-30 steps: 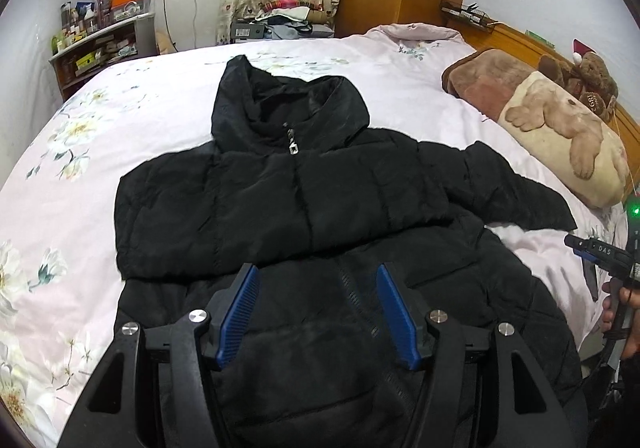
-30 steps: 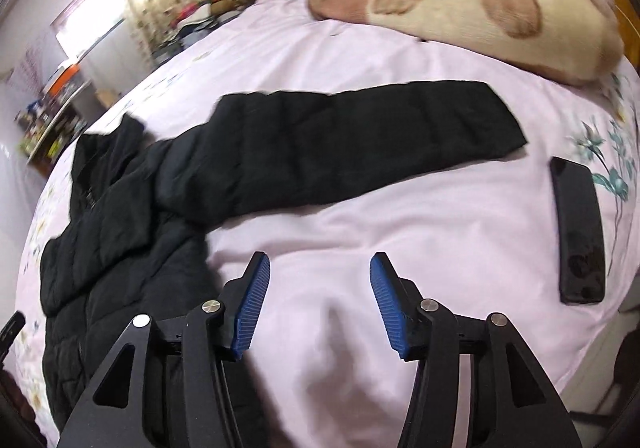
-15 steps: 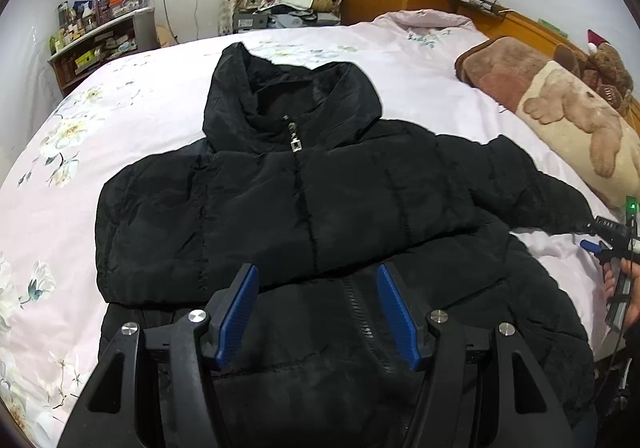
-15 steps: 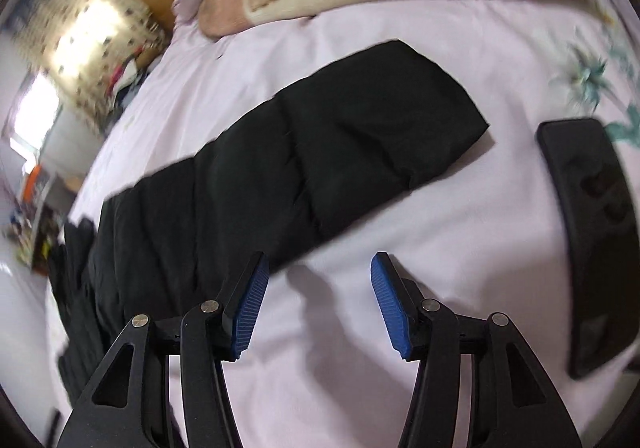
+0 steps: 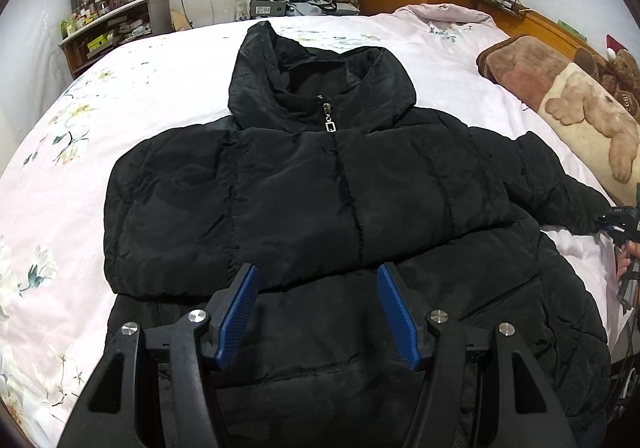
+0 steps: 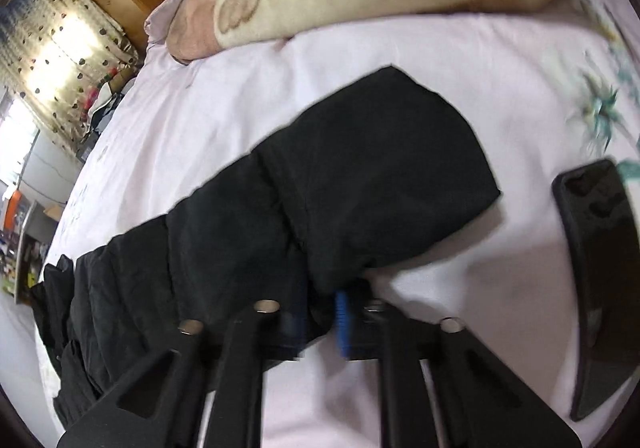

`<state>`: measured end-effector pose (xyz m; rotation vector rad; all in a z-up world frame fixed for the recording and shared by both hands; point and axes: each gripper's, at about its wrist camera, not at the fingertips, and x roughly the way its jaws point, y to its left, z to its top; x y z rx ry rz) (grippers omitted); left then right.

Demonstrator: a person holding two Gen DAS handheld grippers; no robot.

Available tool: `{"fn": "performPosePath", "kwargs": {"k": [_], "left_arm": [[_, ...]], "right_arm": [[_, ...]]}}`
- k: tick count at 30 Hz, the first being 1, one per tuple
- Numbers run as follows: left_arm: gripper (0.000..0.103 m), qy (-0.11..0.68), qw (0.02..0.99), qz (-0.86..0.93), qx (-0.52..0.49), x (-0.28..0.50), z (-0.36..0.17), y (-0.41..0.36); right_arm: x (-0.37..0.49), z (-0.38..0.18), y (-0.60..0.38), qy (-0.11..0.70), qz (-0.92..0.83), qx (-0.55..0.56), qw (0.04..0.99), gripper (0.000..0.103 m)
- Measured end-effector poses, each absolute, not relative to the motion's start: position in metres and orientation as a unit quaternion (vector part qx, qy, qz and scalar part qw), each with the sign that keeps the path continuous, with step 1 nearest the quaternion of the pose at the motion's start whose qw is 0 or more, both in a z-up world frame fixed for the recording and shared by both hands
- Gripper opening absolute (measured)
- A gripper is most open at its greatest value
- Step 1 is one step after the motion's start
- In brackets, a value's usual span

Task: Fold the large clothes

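**Right claw closes on the sleeve cuff**

Since 0.5 s ago the right gripper (image 6: 320, 312) has dropped from hovering wide above the bedsheet to pinching the near edge of the sleeve (image 6: 360, 184); its blue pads now sit narrow with black fabric between them. Over the same interval the left gripper (image 5: 316, 308) has only drifted closer over the lower front of the jacket (image 5: 320, 200), and its claw remains wide with nothing held.

Placement looks deliberate: the jacket lies zipped and face up at the centre of the bed (image 5: 120, 96), hood toward the far edge, and 1 sleeve is already folded across the chest. Grabbing the outstretched sleeve near its cuff probably sets up the matching fold inward, while the left claw waits over the hem.

Only the left wrist view shows the whole garment, the zipper pull (image 5: 329, 123), and the bear pillow (image 5: 580, 108) by the right edge. Only the right wrist view shows the pinch itself and a dark phone (image 6: 600, 268) lying just beside the cuff, apart from it.
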<state>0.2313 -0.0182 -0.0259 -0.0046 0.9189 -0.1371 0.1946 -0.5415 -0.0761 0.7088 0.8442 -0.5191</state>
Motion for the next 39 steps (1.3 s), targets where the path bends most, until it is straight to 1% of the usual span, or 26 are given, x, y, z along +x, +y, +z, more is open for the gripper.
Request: {"fn": "performPosePath", "kwargs": {"k": [6, 13, 24, 33, 39], "left_arm": [[0.064, 0.434, 0.899, -0.064, -0.007, 0.226, -0.016, -0.007], [0.064, 0.421, 0.905, -0.054, -0.022, 0.219, 0.0, 0.013], [0.064, 0.416, 0.907, -0.028, -0.052, 0.212, 0.004, 0.055], [0.064, 0.414, 0.908, -0.014, -0.067, 0.214, 0.0, 0.077], [0.064, 0.418, 0.905, -0.005, -0.077, 0.214, -0.007, 0.09]], "right_arm": [[0.198, -0.03, -0.518, 0.377, -0.23, 0.292, 0.849, 0.009], [0.209, 0.032, -0.463, 0.352, -0.173, 0.233, 0.89, 0.008], [0.23, 0.088, -0.369, 0.331, -0.078, 0.172, 0.925, 0.008], [0.254, 0.095, -0.29, 0.333, 0.002, 0.145, 0.932, 0.008], [0.274, 0.072, -0.236, 0.357, 0.05, 0.128, 0.924, 0.008]]}}
